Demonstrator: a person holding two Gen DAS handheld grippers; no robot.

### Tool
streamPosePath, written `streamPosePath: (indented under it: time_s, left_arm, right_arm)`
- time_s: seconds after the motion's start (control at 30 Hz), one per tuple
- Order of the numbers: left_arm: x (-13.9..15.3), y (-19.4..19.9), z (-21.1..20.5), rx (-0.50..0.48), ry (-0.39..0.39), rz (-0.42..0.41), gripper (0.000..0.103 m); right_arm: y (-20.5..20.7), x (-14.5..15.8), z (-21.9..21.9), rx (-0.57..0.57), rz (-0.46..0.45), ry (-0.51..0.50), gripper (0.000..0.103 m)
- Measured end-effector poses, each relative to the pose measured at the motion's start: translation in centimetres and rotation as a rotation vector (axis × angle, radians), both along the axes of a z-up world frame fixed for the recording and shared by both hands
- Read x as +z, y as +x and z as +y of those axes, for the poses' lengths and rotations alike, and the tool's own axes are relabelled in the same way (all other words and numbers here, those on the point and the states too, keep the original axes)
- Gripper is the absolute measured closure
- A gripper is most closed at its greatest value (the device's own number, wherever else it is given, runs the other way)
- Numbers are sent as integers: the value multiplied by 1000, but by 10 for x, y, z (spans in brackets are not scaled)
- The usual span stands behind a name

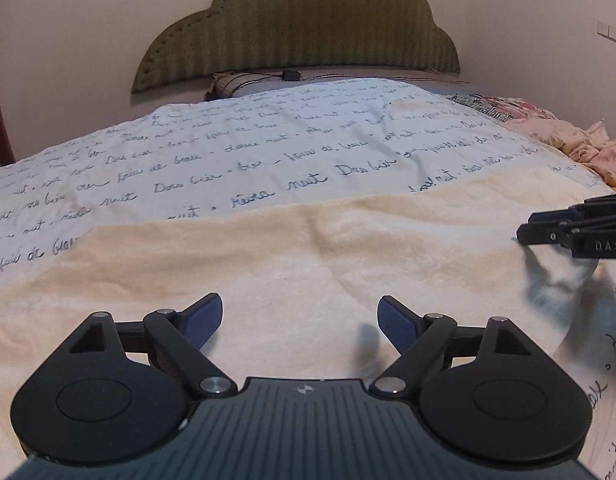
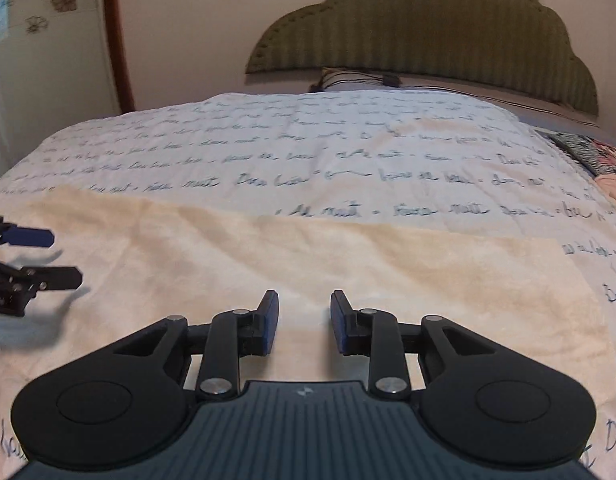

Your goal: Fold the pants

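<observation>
Cream fleece pants [image 1: 300, 264] lie flat across the near end of the bed, on one white bedspread [image 1: 236, 148] covered in blue handwritten script, "nuit" legible among the lines. Two grippers over the fabric: left gripper [image 1: 300, 320] with fingers spread wide, holding nothing; right gripper [image 2: 304, 322] with fingers narrowly apart, empty, its side lettered "DAS". One green headboard [image 2: 423, 28] beyond

cream pants [image 1: 292, 264] on white bedspread [image 1: 228, 148] with blue script.
</observation>
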State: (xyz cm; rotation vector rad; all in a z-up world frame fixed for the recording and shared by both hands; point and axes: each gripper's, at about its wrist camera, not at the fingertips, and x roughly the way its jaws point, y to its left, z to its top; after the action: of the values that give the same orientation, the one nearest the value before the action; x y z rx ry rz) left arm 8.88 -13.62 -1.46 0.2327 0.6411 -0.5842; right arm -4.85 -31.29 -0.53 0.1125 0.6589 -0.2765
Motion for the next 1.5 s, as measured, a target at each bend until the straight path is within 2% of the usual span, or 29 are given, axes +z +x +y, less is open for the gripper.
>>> streamPosePath:
  time_s: [0.13,0.23,0.33,0.4,0.47,0.6,0.67,0.77,0.97,1.2,1.3,1.5]
  left_arm:
    - [-14,5,13,14,-8,50,13]
    - [-15,-3,19,41,-32,30,13]
    - [-11,-17,22,-3,-77,-22,7]
    - [-18,-20,18,-7,-49,-47,4]
    - [-29,-18,12,-6,-11,-29,3]
    - [-31,-19,13,-15,-18,-33,0]
    - [-32,-19,13,-17,-22,-31,0]
    - [-33,-18,13,-17,-20,-30,0]
    - [-33,-18,11,-18,-13,-34,0]
    - [-33,-18,11,-17,-7,-37,0]
    - [-34,-18,12,-18,-7,-37,0]
    - [-33,-18,11,-18,-7,-37,0]
  right_arm:
    - [8,-22,18,8,45,-78,66]
    - [2,-21,13,-82,-27,6,65]
    - [-21,-14,21,-126,-90,28,64]
    - [-42,-12,19,-169,-115,63,64]
    - [-65,-10,6,-237,-149,112,64]
    - [-114,-8,-31,-436,-218,212,62]
    - [-133,-13,-51,-524,-249,299,59]
    - [-150,-23,-73,-583,-324,444,58]
    - [-160,-51,-102,-689,-429,673,59]
    - [-164,-70,-136,-769,-608,829,59]
    - [-154,-74,-152,-789,-656,864,59]
    - [-123,-77,-177,-787,-684,863,59]
